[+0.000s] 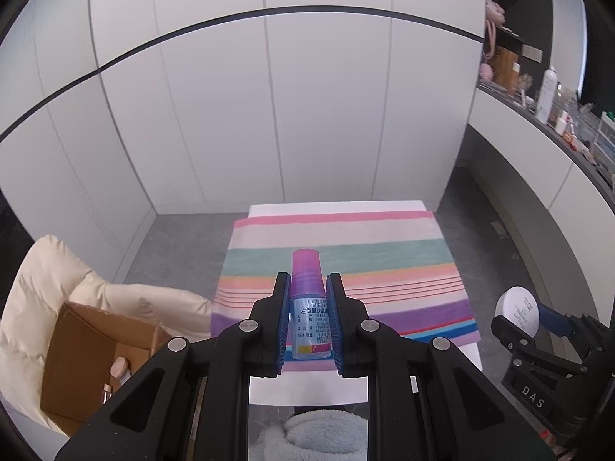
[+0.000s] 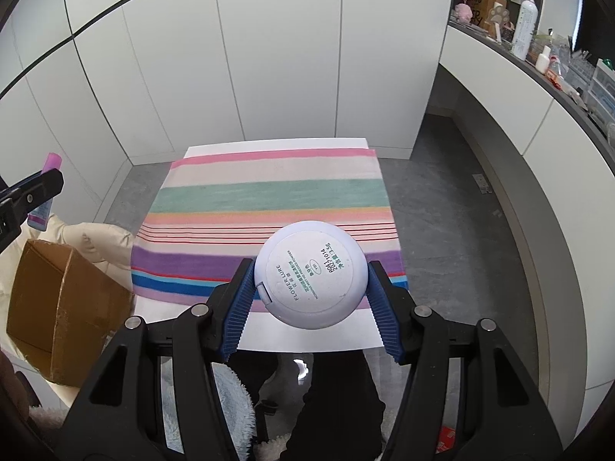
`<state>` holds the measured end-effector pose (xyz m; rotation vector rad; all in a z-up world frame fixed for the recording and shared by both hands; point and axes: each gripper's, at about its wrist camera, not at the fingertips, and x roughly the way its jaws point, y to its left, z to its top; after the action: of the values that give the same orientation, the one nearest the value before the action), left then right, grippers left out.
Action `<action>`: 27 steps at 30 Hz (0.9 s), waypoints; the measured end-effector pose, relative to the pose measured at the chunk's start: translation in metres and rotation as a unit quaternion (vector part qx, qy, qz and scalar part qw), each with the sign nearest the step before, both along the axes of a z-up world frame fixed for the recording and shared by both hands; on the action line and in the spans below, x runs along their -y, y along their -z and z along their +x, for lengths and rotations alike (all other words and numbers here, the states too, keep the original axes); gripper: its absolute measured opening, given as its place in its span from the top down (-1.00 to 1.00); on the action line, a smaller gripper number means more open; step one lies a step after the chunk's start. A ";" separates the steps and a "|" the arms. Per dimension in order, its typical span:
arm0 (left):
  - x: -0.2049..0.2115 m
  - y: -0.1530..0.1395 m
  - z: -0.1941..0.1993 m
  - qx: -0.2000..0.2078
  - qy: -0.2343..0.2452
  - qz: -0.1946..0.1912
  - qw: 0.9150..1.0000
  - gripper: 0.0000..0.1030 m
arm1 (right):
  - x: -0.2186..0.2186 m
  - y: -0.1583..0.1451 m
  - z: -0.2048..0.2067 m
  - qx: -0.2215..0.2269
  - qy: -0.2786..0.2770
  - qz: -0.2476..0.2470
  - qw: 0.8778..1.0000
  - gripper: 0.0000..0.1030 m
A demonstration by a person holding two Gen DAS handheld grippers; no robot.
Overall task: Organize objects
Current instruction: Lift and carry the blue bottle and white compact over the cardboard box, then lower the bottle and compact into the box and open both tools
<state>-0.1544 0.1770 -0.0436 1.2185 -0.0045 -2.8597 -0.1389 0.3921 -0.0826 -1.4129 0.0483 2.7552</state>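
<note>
Tongs on both sides are loaded, so this looks like a carry, not a pick. The left tongs are clamped on a small bottle, blue pads pressed flat to its sides so it stands upright between them, cap pointing away. It hangs above the near edge of the striped cloth that covers the small white table. The bottle is clear pale blue with a pink-purple cap and a printed label with red and yellow blocks low down.

Over on the right, the right tongs grip a round white compact across its width, flat printed face turned up to the camera, a small clasp showing at its left rim. It too sits above the near part of the cloth, touching nothing below.

A brown cardboard box stands open to the left of the table, resting on a cream padded coat, a couple of small items already inside. My guess: that box is where both things are headed.
</note>
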 end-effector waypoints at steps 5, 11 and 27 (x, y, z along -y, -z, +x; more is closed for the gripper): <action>0.035 0.009 0.002 0.010 -0.033 0.002 0.999 0.63 | 0.023 0.004 -0.011 0.006 -0.026 -0.002 1.000 -0.16; 0.105 0.013 0.019 0.013 -0.104 0.009 0.994 0.63 | 0.086 0.003 -0.018 0.006 -0.089 -0.003 0.996 -0.16; 0.342 0.036 0.128 0.036 -0.343 0.019 0.939 0.62 | 0.355 0.015 0.006 0.019 -0.324 -0.001 0.946 -0.16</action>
<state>-0.0264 -0.1647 -0.0801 1.0552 0.3928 -2.2134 -0.1327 0.0372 -0.0971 -1.7316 -0.5071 3.2113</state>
